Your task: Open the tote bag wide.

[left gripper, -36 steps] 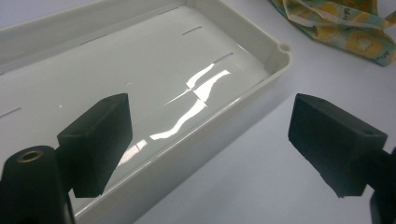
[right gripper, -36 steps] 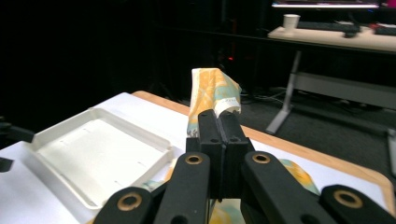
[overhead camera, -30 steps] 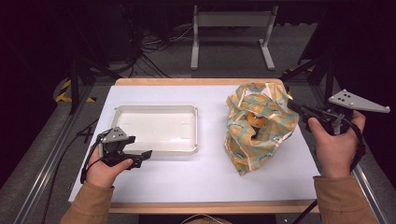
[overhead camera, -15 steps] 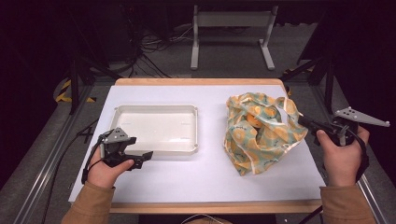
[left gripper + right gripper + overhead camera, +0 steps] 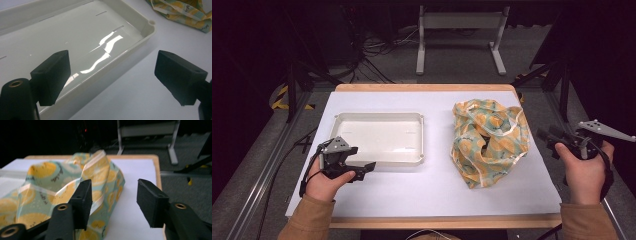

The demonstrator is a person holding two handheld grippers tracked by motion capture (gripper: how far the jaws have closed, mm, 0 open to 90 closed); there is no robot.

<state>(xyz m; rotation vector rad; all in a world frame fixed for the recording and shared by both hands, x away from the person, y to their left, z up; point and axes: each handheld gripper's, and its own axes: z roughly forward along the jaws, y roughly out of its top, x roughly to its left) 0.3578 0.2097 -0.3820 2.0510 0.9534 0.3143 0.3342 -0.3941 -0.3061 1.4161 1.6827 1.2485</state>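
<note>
We have just opened the right gripper point(image 5: 548, 142) and lowered it; the bag point(image 5: 488, 141) lies released, right of the tray point(image 5: 379, 118). The left gripper point(image 5: 364, 169) rests open, empty.

Tabletop point(image 5: 432, 195) across the middle of the high view. Tray point(image 5: 379, 120) left of centre, crumpled cloth bag point(image 5: 489, 140) right of centre, well apart. Left gripper point(image 5: 362, 167) lower left, just in front of the tray's near edge. Right gripper point(image 5: 548, 140) at the right edge, just beside the bag, not touching. Metal stand point(image 5: 459, 22) on the floor up top, behind the tabletop.
</note>
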